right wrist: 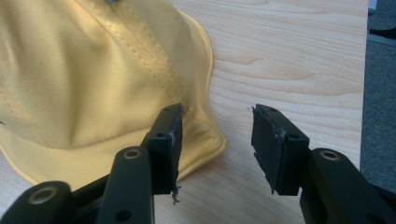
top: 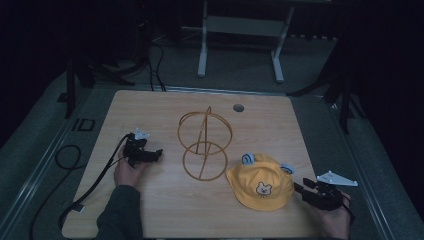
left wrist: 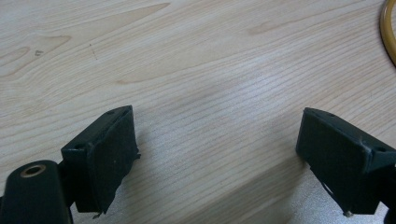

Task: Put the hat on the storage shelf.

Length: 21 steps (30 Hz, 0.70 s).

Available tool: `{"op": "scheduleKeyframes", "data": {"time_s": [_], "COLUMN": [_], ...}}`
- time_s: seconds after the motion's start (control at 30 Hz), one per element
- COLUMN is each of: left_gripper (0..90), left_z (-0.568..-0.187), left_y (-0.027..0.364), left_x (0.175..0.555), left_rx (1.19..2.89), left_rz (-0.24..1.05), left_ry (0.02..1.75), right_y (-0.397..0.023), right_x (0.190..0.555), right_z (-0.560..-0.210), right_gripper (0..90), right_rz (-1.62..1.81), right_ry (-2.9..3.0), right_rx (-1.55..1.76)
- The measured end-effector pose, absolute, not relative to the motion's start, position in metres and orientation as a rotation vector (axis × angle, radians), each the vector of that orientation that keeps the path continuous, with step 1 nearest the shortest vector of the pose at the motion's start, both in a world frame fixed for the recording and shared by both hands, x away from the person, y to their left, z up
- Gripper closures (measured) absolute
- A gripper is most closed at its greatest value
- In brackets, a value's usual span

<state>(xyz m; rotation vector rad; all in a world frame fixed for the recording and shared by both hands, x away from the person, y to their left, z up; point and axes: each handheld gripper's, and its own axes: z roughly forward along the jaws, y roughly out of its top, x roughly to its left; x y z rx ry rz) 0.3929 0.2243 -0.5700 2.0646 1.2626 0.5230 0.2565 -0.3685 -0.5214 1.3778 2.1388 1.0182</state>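
A small yellow cloth hat (top: 260, 186) with a cartoon bear face on its front and two pale blue ears on top lies crown-up on the wooden table, toward the near right. Its brim spreads flat on the wood. Just to its left stands a golden wire stand (top: 204, 144), two rings joined by upright rods, near the table's middle.

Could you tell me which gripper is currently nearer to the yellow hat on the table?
The right gripper is nearer: it sits just off the brim of the yellow hat, jaws open towards it. The left gripper is across the table, beyond the gold wire stand.
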Motion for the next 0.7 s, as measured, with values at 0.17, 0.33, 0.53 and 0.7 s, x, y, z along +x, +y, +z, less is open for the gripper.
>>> {"op": "scheduleKeyframes", "data": {"time_s": [0.17, 0.33, 0.53, 0.7], "left_gripper": [12.3, 12.3, 12.3, 12.3], "left_z": [-0.57, -0.57, -0.57, -0.57], "left_y": [0.224, 0.224, 0.224, 0.224], "left_x": [0.393, 0.393, 0.393, 0.393], "left_rx": [2.064, 2.064, 2.064, 2.065], "left_rz": [0.524, 0.524, 0.524, 0.524], "left_ry": [1.263, 1.263, 1.263, 1.263], "right_y": [-0.362, -0.36, -0.364, -0.365], "right_x": [0.255, 0.254, 0.25, 0.249], "right_z": [-0.518, -0.512, -0.5, -0.492], "right_gripper": [54.8, 55.2, 55.8, 56.2], "right_rz": [1.0, 1.014, 1.065, 1.064], "right_ry": [2.16, 2.163, 2.174, 2.199], "right_rx": [1.336, 1.311, 1.285, 1.252]}}
